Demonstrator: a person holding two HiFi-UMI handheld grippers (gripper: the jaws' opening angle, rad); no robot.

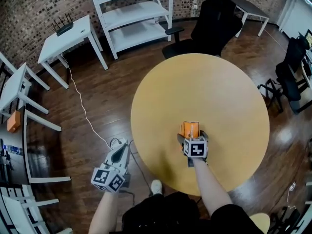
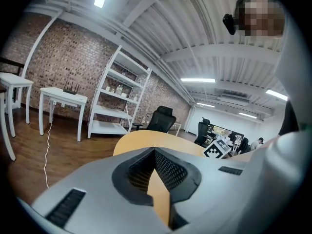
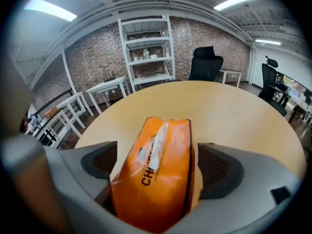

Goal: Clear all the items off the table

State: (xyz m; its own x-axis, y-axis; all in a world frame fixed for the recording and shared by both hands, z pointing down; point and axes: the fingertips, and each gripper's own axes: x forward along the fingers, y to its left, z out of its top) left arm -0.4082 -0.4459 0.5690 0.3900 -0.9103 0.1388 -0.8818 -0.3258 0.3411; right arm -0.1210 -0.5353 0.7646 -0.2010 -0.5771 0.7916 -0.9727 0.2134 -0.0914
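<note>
An orange snack packet [image 1: 190, 128] lies on the round yellow table [image 1: 219, 91], near its front edge. My right gripper [image 1: 191, 132] points steeply down over it, jaws spread wide around it. In the right gripper view the packet [image 3: 156, 174] fills the space between the jaws, and a strip of bare table shows beside the right pad [image 3: 214, 167], so the pads do not press it. My left gripper [image 1: 122, 145] hangs over the floor left of the table, pointing roughly level. Its fingertips [image 2: 155, 151] meet with nothing between them.
A black office chair [image 1: 214, 18] stands behind the table, beside a white shelf unit [image 1: 134, 13]. A small white table [image 1: 68, 35] carries a router. A white cable [image 1: 83, 106] runs across the wooden floor. More white tables stand at left, dark chairs [image 1: 292, 77] at right.
</note>
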